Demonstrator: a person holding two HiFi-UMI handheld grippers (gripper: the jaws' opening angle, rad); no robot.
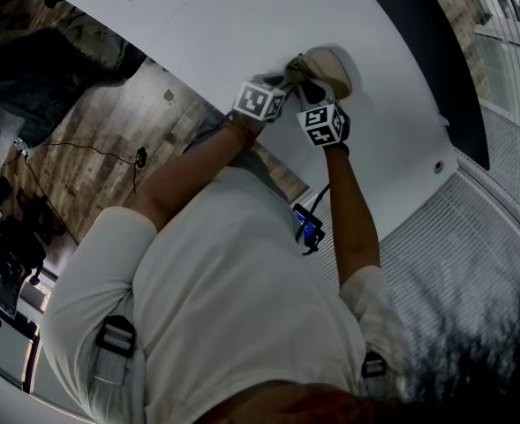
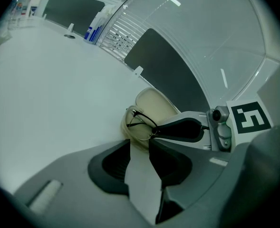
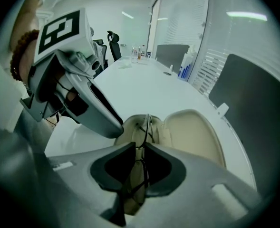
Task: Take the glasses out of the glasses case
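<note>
An open beige glasses case (image 1: 330, 69) lies on the white table (image 1: 242, 25), its lid (image 3: 194, 132) folded back. Thin dark-rimmed glasses (image 3: 144, 127) stand on edge in its lower shell. My right gripper (image 3: 140, 148) reaches down into the case and is shut on the glasses' frame, which runs between its pads. In the left gripper view its dark finger (image 2: 180, 129) meets the glasses (image 2: 140, 122) at the rim. My left gripper (image 2: 140, 144) sits at the case's near edge, jaws narrowly apart with the case's wall (image 2: 130, 134) between the tips. Both grippers' cubes crowd the case in the head view.
The table's edge (image 1: 268, 162) runs diagonally just behind the grippers, over a wooden floor. Bottles (image 2: 93, 30) and a small object (image 2: 70, 30) stand at the far end of the table. A dark office chair (image 3: 113, 44) and dark panels (image 2: 168, 75) line the far side.
</note>
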